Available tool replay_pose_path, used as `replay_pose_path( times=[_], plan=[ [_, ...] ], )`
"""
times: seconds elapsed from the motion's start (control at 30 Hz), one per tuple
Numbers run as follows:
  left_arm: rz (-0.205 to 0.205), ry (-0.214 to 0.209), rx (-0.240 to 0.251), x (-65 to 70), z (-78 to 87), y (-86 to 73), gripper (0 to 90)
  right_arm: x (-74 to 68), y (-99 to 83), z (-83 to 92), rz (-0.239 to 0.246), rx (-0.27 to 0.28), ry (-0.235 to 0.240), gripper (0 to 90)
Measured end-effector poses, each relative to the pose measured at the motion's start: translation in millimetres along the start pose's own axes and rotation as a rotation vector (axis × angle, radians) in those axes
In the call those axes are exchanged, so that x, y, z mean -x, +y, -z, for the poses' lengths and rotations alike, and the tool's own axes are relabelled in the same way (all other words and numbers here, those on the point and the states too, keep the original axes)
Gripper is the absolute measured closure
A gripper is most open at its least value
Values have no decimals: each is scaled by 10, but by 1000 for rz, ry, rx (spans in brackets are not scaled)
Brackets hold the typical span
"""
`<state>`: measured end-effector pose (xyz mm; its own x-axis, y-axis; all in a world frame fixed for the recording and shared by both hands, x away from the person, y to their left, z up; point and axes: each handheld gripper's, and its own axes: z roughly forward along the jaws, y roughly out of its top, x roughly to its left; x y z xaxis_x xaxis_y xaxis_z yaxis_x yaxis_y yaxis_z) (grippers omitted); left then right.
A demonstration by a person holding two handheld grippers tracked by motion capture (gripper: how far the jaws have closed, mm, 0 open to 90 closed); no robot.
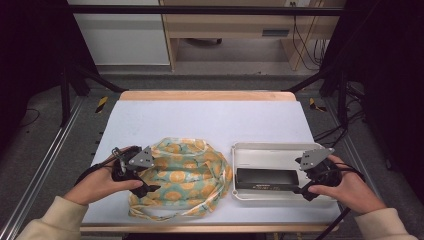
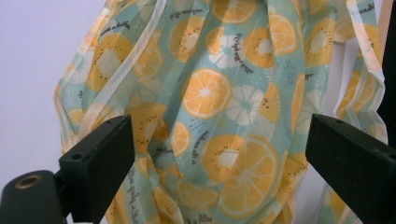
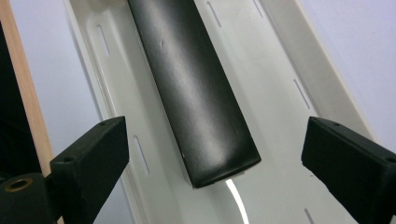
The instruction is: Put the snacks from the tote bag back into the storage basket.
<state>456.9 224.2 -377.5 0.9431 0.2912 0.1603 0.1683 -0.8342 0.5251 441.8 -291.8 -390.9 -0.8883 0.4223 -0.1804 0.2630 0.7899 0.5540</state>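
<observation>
On the white worktop [image 1: 210, 120] a crumpled fruit-print cloth bag [image 1: 182, 175] lies left of centre, near the front edge, and a white tray [image 1: 270, 150] sits just to its right with a long black box [image 1: 266, 179] lying lengthwise along the tray's near side. The left tongs [image 1: 145, 186] are at the bag's left edge, held in the person's left hand [image 1: 97, 184]; in the left gripper view the bag [image 2: 224, 107], printed with orange and kiwi slices, spreads between and beyond the two black jaws, which stand wide apart and grip nothing. The right tongs [image 1: 303, 186], in the right hand [image 1: 345, 189], are at the right end of the tray. In the right gripper view the end of the black box [image 3: 201, 102] lies between the jaws, which stand wide open with clear gaps on both sides, and the slotted floor of the tray [image 3: 280, 140] shows beneath it.
</observation>
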Motion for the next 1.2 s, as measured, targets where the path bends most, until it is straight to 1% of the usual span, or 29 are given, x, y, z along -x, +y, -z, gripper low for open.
replay_pose_path(
  times=[0.03,0.13,0.23,0.37,0.47,0.53,0.57,0.63,0.67,0.73,0.77,0.87,0.97,1.0,1.07,1.1,1.13,1.17,1.2],
  plan=[
    [1,2,0,6,7,2,81,-6,14,2,2,6,-5,80],
    [8,8,5,24,18,3,81,-29,65,11,-18,8,-17,82],
    [15,17,4,23,32,-3,81,-26,110,19,-79,-1,-30,89],
    [37,23,23,16,60,-18,81,-27,150,40,-108,38,-50,86],
    [54,34,32,8,77,-32,81,-41,197,56,-125,54,-63,87],
    [60,36,36,4,82,-36,81,-44,228,63,-145,51,-75,88],
    [79,46,47,1,88,-45,81,-45,249,70,-154,56,-87,88],
    [89,51,54,-12,99,-57,81,-43,278,75,-173,71,-93,89],
    [103,54,64,-12,99,-62,81,-39,294,78,-181,77,-102,88],
    [115,61,65,-25,115,-72,81,-39,324,82,-196,88,-105,86],
    [119,64,68,-27,121,-74,81,-40,344,80,-198,95,-104,86],
    [143,84,85,-40,147,-91,81,-54,394,66,-206,92,-105,82],
    [183,106,107,-56,156,-116,80,-79,439,46,-206,103,-121,83],
    [200,122,115,-61,163,-125,80,-83,450,44,-210,104,-124,83],
    [230,152,126,-67,174,-136,79,-105,482,17,-241,119,-126,82],
    [242,166,131,-68,178,-141,80,-110,495,1,-250,117,-128,82],
    [251,187,134,-64,185,-145,79,-118,507,-20,-272,126,-131,84],
    [263,193,143,-62,187,-150,79,-129,523,-39,-303,132,-130,87],
    [278,201,153,-62,187,-158,78,-137,535,-50,-318,137,-134,87]
  ],
)
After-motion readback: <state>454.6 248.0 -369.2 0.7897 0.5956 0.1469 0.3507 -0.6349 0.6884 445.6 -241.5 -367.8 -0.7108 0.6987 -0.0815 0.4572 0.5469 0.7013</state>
